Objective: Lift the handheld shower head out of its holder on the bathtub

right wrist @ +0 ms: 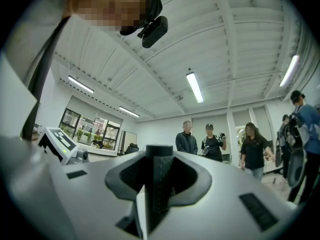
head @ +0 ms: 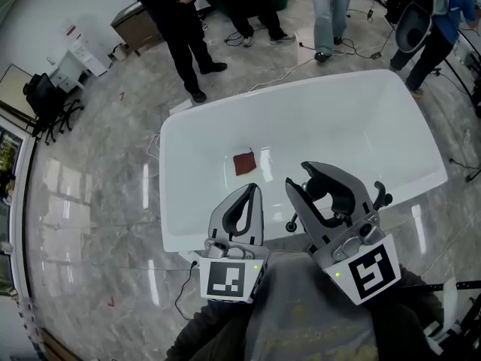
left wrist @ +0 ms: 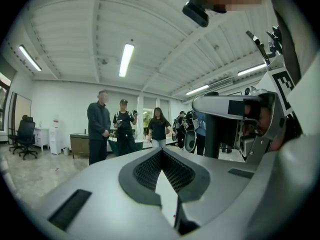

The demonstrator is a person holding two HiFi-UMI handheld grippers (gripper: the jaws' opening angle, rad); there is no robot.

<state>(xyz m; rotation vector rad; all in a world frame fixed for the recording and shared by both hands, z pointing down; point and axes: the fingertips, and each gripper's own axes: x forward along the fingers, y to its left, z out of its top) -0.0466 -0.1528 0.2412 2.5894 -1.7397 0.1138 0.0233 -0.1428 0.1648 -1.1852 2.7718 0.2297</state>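
Right gripper view tells it: a black, ribbed, round handle (right wrist: 159,194), which I take for the grip of the handheld shower head, sits clamped between the pads of the right gripper (head: 297,174). The danger from here, to my eye, is that a round shaft can swivel or slide in those pads if the heavier end drags. An unseen hose could also tug it back towards the tub. Its long axis runs upright in that view, crossing the jaws, with the flat top end poking just above the pads. Which end carries the spray face is hidden. Head view puts it over the near rim of the glossy white bathtub (head: 353,111), with no holder in sight. The left gripper (head: 252,190), beside it over that same rim, has its jaws together and empty. A dark red square patch (head: 244,162) lies on the bathtub floor.
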